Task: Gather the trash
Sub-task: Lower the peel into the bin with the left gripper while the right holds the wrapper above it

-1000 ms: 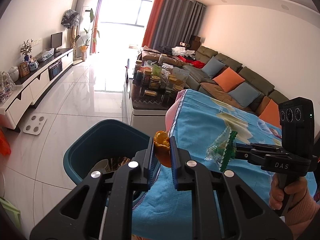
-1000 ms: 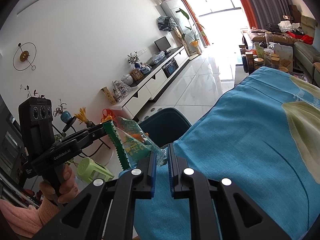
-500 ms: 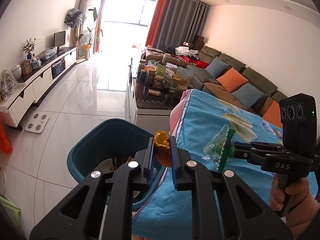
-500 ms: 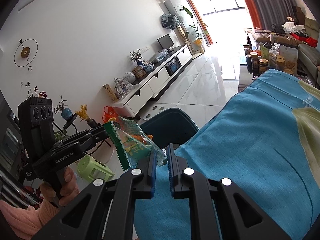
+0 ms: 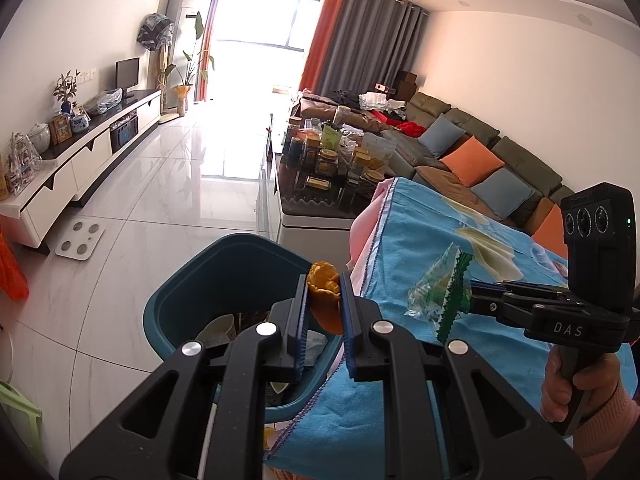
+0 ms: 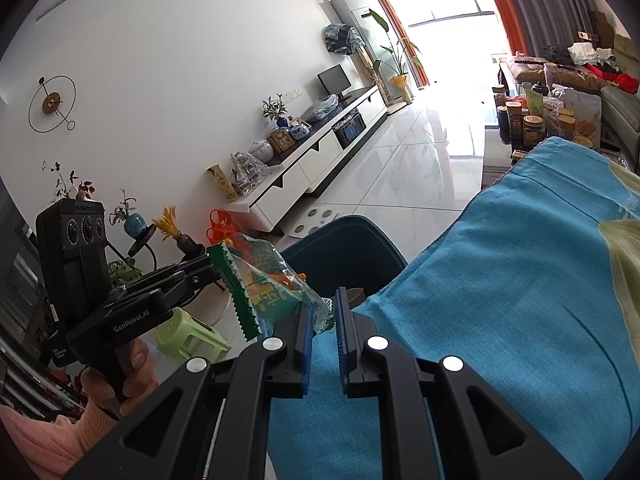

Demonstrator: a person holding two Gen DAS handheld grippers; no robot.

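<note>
Orange peel clamped in left gripper above bin.

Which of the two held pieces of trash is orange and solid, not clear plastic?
The orange peel in the left gripper; the right gripper holds a clear wrapper.

Your left gripper hides most of the bin's contents — the scraps inside are unidentifiable — and the blue-covered bench runs off frame.
</note>
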